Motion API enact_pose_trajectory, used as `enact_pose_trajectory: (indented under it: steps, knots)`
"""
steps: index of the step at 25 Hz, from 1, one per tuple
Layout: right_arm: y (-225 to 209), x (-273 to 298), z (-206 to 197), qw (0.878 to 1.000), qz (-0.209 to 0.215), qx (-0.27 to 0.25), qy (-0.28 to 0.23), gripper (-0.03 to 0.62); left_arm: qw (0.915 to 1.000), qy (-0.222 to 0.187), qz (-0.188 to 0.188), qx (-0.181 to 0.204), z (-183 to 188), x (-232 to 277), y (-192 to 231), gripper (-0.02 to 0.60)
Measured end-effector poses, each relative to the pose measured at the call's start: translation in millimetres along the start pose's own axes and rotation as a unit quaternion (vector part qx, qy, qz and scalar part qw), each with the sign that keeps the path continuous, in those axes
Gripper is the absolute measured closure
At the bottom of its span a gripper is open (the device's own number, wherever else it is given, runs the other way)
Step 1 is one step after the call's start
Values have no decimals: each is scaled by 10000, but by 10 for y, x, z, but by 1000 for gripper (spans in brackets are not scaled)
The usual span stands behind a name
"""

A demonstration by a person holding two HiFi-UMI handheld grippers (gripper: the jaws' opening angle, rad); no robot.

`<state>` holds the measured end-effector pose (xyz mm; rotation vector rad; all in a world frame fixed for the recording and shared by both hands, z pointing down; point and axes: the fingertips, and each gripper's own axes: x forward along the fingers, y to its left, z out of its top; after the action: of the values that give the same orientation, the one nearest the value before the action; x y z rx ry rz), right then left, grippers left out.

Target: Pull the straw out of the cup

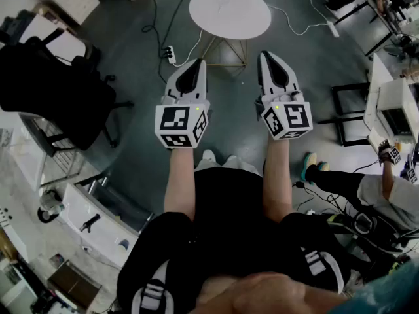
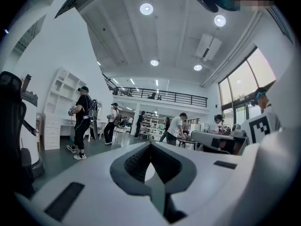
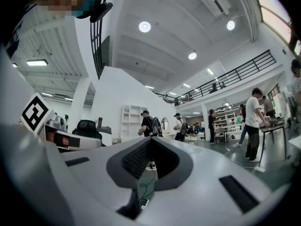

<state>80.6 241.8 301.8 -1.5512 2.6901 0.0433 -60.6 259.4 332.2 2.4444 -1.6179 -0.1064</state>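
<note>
No cup or straw shows in any view. In the head view my left gripper [image 1: 198, 64] and right gripper [image 1: 266, 56] are held side by side above the dark floor, both pointing away from me toward a round white table [image 1: 229, 10]. The left gripper [image 2: 150, 144] has its jaws closed tip to tip with nothing between them. My right gripper [image 3: 149, 139] is likewise shut and empty. Both gripper views look out level across a large hall.
A black office chair [image 1: 49, 87] stands at the left, and a power strip [image 1: 171, 55] with cables lies near the table. Desks and a seated person [image 1: 366, 188] are at the right. Several people [image 2: 82, 114] stand across the hall.
</note>
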Motion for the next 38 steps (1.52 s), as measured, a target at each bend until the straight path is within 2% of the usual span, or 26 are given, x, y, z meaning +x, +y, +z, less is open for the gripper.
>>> enact_pose_trajectory:
  steps: [4,9,16,22,31,38]
  knots:
    - [71,-35,69,10000,-51,-55,-57,579,9999,46,-100,35,-39,-10,-37,574]
    - [96,-76,218,9995,-59,-64,-292,579,9998,-96,-170,91,93,-53,-84,574]
    - [97,-40,274,9994,-28,-122,-315,579,9996,-181,-219,82,123,-55,-86,574]
    - [53,76,256,9994,43,126,-314,579,9995,-186,-249,48,160,36,-39,574]
    - [-321,482,189,9993,-23,192,-318,579,9995,-167,-283,3,117,503,109,574]
    - [-643,843,10,9998,-34,148,-95,579,9994,-164,-192,-248,94,1012,327,574]
